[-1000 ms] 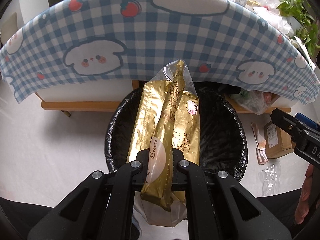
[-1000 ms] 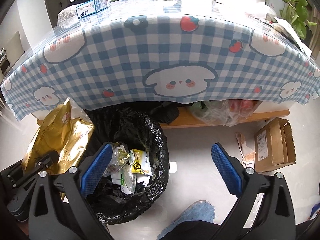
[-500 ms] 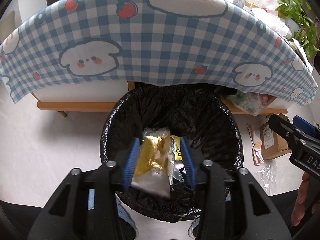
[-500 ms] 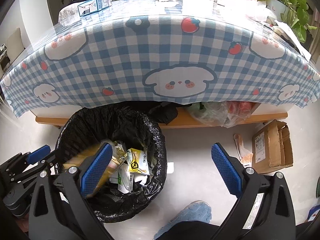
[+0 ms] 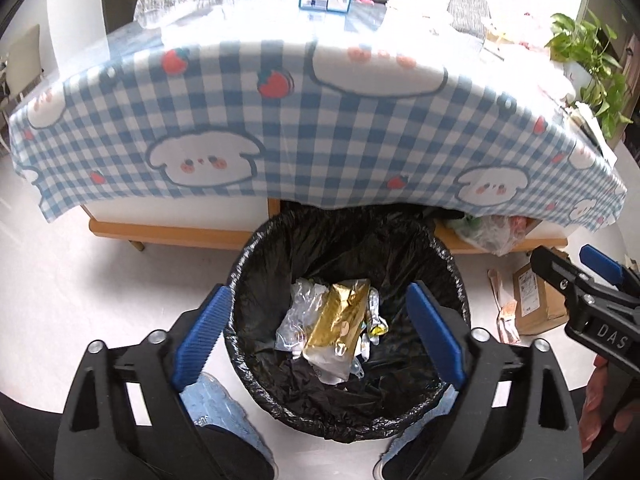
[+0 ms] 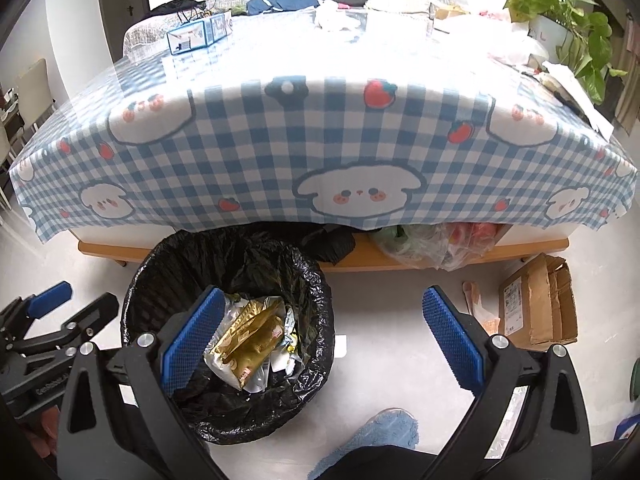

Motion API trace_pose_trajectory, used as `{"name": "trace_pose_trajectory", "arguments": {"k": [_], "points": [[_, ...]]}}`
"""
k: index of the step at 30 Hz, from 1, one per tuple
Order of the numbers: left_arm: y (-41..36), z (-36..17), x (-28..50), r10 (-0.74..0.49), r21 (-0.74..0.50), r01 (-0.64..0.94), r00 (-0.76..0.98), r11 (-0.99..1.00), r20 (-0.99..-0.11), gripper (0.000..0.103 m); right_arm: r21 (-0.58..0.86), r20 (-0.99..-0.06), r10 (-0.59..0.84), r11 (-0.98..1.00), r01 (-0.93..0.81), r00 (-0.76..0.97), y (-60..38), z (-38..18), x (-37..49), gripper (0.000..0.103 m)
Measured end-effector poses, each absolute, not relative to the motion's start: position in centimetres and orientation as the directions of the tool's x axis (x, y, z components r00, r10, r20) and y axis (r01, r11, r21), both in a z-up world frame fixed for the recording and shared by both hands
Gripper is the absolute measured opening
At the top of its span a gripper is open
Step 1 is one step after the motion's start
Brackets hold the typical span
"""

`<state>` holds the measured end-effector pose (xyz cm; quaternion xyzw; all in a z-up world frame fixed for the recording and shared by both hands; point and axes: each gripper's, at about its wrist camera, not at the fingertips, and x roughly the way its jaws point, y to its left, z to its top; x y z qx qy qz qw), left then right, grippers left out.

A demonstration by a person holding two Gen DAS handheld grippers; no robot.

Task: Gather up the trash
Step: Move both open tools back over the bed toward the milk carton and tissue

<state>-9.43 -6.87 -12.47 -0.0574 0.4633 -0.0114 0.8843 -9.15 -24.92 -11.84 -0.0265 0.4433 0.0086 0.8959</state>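
Observation:
A bin lined with a black bag (image 5: 448, 276) (image 6: 316, 280) stands on the floor in front of the table. A gold wrapper (image 5: 340, 320) (image 6: 250, 338) lies inside it on top of other crumpled wrappers. My left gripper (image 5: 320, 336) hangs above the bin; its jaws are opening wide and nothing is between them. The left gripper (image 6: 60, 312) also shows at the left edge of the right wrist view. My right gripper (image 6: 320, 336) is open and empty, to the right of the bin, above the floor.
A table with a blue checked cloth (image 5: 320, 128) (image 6: 320, 140) overhangs the bin's far side. A cardboard box (image 6: 540, 300) and scraps lie on the floor at right. A blue box (image 6: 198, 34), white tissue (image 6: 332, 18), a potted plant (image 6: 560, 8) sit on the table. Blue slippers (image 6: 380, 432) are near me.
My left gripper let go of the gold wrapper, which fell into the bin. Its jaws went from shut to wide apart and it rose. The right gripper stayed put.

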Motion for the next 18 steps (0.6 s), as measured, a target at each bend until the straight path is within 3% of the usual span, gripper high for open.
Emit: {"name": "trace_pose_trajectory", "arguments": {"k": [4, 18], "points": [[-6.5, -11.0, -9.6, -0.064, -0.110, -0.043, 0.586, 0.993, -0.808, 0.097, -0.047, -0.784, -0.009, 0.998, -0.044, 0.621, -24.7, -10.8, -9.4, 0.095], [-5.6, -7.2, -9.7, -0.083, -0.124, -0.026, 0.605, 0.992, -0.792, 0.097, -0.057, -0.744, -0.008, 0.997, -0.051, 0.668, -24.4, -7.4, -9.5, 0.095]]}}
